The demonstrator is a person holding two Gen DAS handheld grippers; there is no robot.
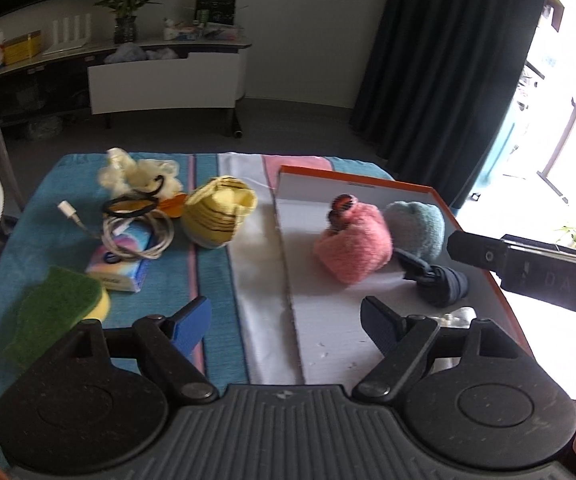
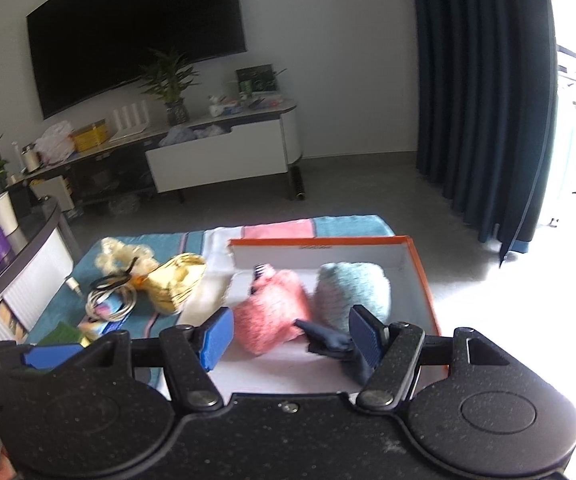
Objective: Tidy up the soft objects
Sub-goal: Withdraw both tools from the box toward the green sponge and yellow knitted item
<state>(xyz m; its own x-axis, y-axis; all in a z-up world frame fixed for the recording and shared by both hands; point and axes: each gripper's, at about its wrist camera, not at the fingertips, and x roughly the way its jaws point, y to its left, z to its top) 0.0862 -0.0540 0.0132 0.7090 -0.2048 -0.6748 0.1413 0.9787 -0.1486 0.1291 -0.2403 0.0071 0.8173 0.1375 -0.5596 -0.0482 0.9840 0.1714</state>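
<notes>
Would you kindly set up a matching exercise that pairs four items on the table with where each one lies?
Items:
1. pink fluffy sock
2. yellow striped sock
3. green sponge
4. white cable

Places:
A. on the towel, nearest the camera
B. coiled on the tissue pack
C. inside the box
D. on the towel, just left of the box

Pairs: 1-C, 2-D, 3-A, 4-B

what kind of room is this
Most likely a living room: a big dark television on the wall, a low media cabinet with a potted plant below it, and floor-length curtains.
</notes>
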